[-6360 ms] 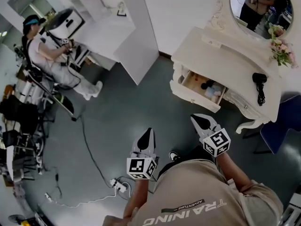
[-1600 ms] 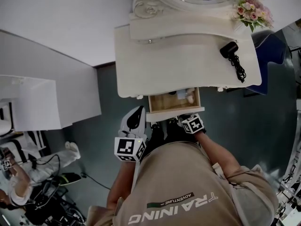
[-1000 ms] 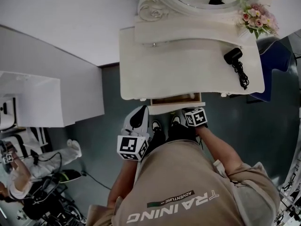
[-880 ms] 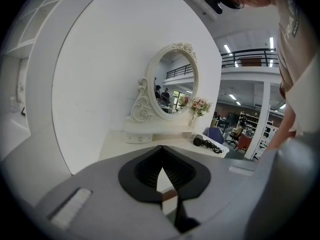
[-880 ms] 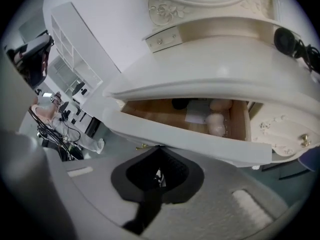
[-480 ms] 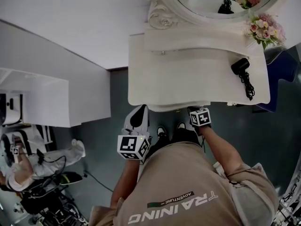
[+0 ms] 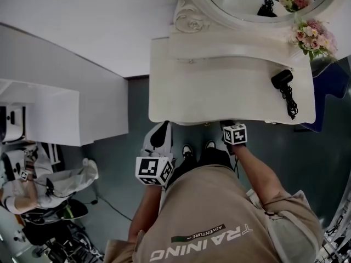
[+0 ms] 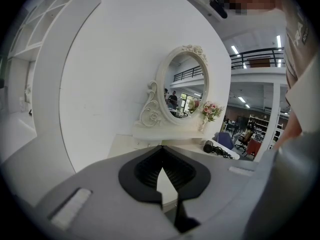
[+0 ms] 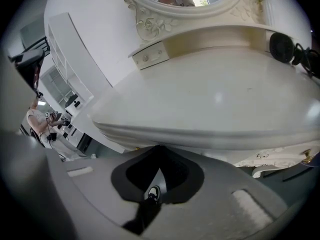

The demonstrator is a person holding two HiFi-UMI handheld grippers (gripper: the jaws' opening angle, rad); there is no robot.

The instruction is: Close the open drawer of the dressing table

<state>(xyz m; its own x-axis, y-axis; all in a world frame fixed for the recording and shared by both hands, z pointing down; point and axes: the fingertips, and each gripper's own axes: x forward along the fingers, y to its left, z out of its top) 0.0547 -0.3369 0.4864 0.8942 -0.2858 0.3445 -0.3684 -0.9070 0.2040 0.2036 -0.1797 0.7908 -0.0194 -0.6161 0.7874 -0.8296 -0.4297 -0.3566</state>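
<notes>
Plain pale drawer (image 7: pixel 204 123) of the cream-white dressing table (image 7: pixel 219 100): fully in, with only a thin strip of its front on show from the head view. Flush beneath the front edge of the surface, a little left of the middle of that edge. Handle and contents hidden in every view.

Right tongs (image 7: pixel 227 126) right at that same front edge, tips under the lip of the surface, marker cube turned back toward the person. Impossible to tell whether the tips touch the drawer front. In the right gripper view, closed tip to tip and gripping nothing, with just a dark shoe (image 9: pixel 152 193) with a white toe and a sliver of floor in the narrow gap below the tips.

Left tongs (image 7: pixel 160 133) off the left front corner of the table, well apart from the drawer, above the grey-green floor (image 7: pixel 296 152). Likewise closed and empty in the left gripper view, aimed up past the surface at the mirror.

On the surface itself, toward its right end, a black hair dryer (image 7: pixel 283 80) with its dark cord trailing forward. At the rear, an oval mirror in a carved white frame (image 7: pixel 189 12), and beside its right edge a bunch of pink and white flowers (image 7: pixel 315 33). Past the table's right end, a blue chair (image 7: pixel 332 84). To the far left, a tall white panel (image 7: pixel 66 114), and beyond it a seated person in pale clothing (image 7: pixel 38 188).
</notes>
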